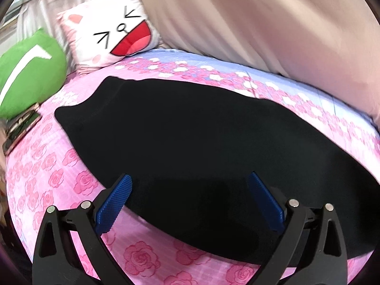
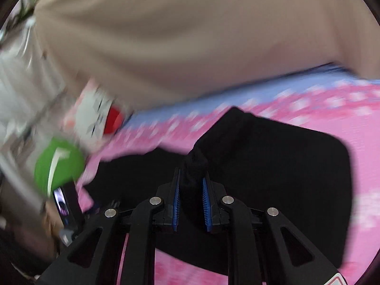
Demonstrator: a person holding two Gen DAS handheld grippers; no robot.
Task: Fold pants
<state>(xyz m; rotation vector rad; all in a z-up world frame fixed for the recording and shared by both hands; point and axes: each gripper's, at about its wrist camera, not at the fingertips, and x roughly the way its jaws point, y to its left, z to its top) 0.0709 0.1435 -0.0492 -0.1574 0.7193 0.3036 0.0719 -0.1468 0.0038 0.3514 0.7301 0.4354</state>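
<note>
Black pants lie spread flat across a pink rose-print bed sheet. My left gripper is open, its blue pads wide apart, hovering over the near edge of the pants and holding nothing. In the right wrist view the pants lie on the same sheet. My right gripper is shut on a bunched fold of the black pants, lifted off the bed between the blue pads. This view is motion-blurred.
A white cartoon-face pillow and a green cushion sit at the head of the bed. A beige curtain hangs behind. A phone-like dark object lies near the green cushion.
</note>
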